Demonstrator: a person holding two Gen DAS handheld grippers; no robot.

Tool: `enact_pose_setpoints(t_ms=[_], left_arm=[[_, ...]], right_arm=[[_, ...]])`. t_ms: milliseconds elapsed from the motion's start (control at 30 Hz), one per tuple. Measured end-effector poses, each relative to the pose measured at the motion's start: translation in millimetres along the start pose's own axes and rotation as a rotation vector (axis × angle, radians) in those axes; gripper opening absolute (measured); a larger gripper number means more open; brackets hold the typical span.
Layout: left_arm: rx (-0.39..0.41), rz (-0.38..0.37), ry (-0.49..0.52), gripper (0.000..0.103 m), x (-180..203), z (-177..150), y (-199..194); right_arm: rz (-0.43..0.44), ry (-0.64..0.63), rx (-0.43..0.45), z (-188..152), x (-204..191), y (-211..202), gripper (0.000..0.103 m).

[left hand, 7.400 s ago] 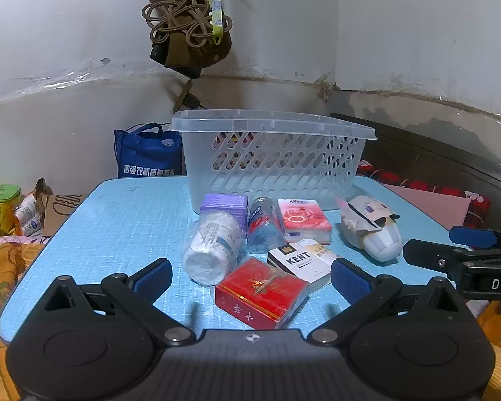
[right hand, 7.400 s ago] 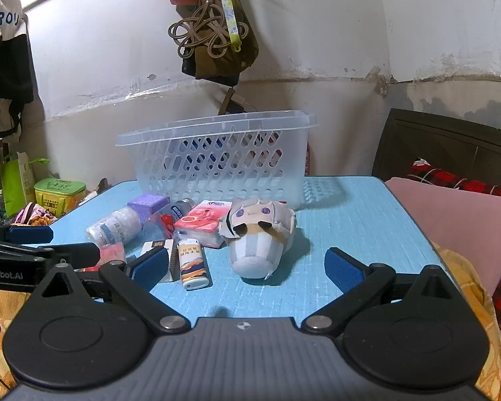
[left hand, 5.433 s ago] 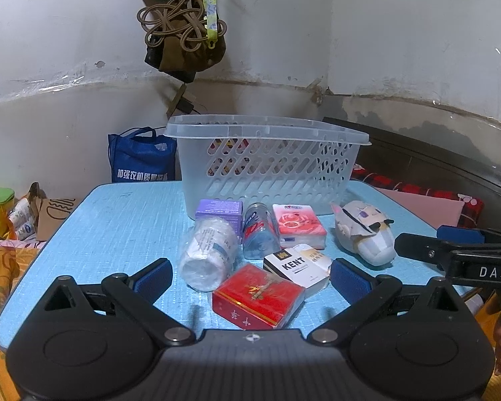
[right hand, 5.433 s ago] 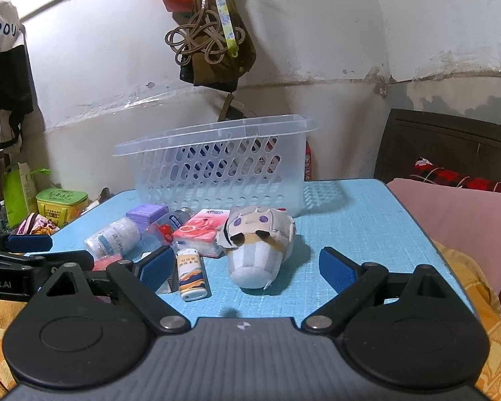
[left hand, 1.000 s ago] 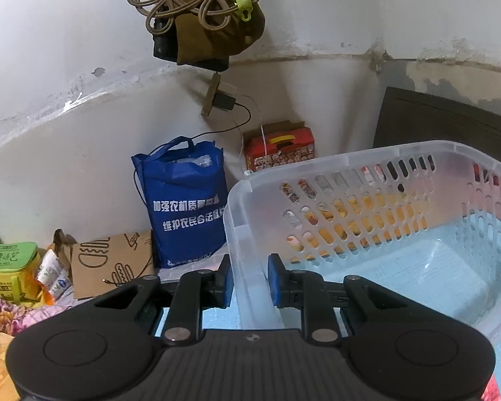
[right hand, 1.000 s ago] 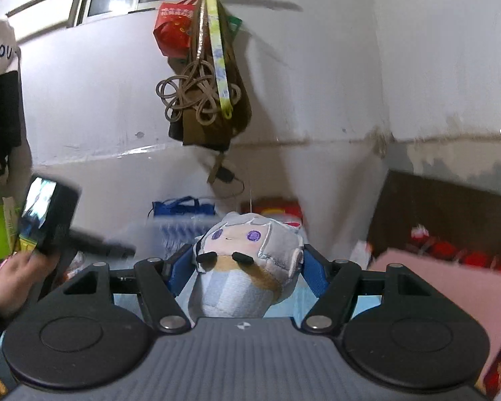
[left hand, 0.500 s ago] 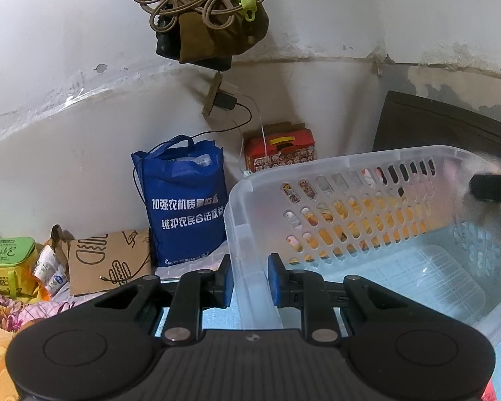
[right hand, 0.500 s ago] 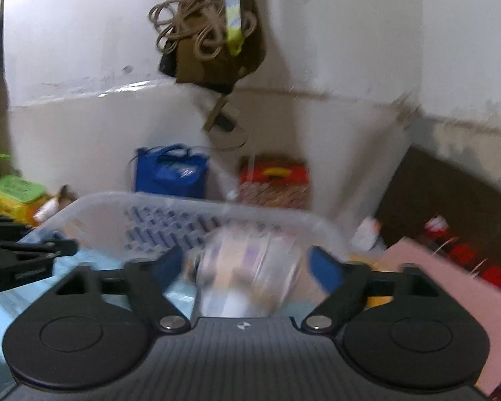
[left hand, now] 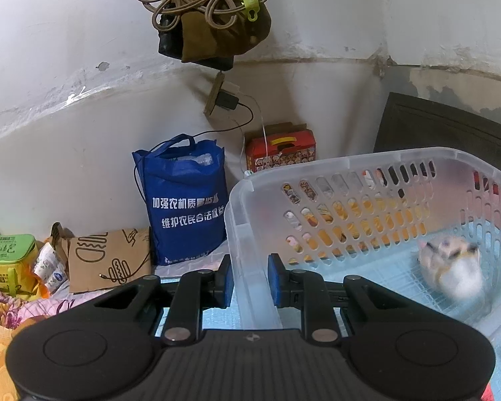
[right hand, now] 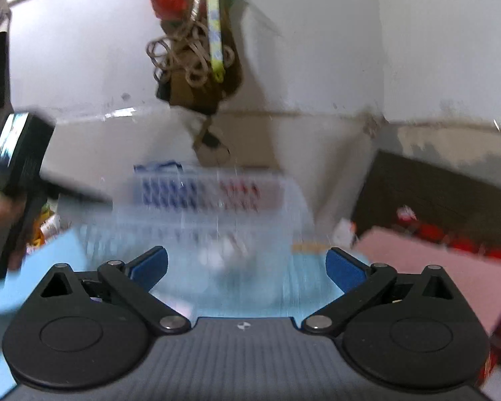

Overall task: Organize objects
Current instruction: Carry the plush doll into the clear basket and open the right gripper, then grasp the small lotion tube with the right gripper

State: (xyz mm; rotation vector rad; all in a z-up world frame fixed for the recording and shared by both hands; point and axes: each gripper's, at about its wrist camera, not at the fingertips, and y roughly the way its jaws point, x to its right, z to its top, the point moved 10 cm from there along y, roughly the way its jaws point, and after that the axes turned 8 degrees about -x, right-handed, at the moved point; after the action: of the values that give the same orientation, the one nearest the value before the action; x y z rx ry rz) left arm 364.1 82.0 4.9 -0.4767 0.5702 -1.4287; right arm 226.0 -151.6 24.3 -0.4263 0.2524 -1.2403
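My left gripper is shut on the near left wall of the clear plastic basket, one blue pad on either side of the wall. Inside the basket, on its floor at the right, lies a small plush doll with a white body, blurred. In the right wrist view my right gripper stands wide open with nothing between its blue pads. It hangs in front of the blurred basket, and a pale smear inside is the doll.
A blue tote bag, a red gift box, a cardboard bag and a green tin stand behind the blue table. A pink cushion lies at the right. A hand with the other gripper shows far left.
The right gripper opened and let the plush doll go; the doll now lies in the basket. The right gripper's view swung fast and blurred. The left gripper stayed clamped on the basket wall.
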Motion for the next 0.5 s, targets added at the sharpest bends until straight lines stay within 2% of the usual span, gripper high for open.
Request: enact_pose_setpoints(t_ms=[133, 167, 200, 267, 400, 500], left_arm=[[0.002, 0.0, 0.0, 0.025, 0, 0, -1], [0.003, 0.001, 0.001, 0.025, 0, 0, -1], [0.006, 0.002, 0.003, 0.025, 0, 0, -1], [0.007, 0.005, 0.004, 0.025, -1, 0, -1], [0.005, 0.009, 0.001, 0.025, -1, 1, -1], [0.008, 0.007, 0.004, 0.025, -2, 1, 0]], right_arm=[[0.043, 0.064, -0.017, -54, -12, -12, 0.102], [0.047, 0.068, -0.014, -60, -15, -16, 0.094], [0.063, 0.064, -0.017, -66, -20, -17, 0.081], [0.097, 0.033, -0.025, -73, -31, -17, 0.069], [0.131, -0.033, -0.058, -87, -47, -14, 0.056], [0.174, -0.024, -0.073, -97, -52, -12, 0.054]])
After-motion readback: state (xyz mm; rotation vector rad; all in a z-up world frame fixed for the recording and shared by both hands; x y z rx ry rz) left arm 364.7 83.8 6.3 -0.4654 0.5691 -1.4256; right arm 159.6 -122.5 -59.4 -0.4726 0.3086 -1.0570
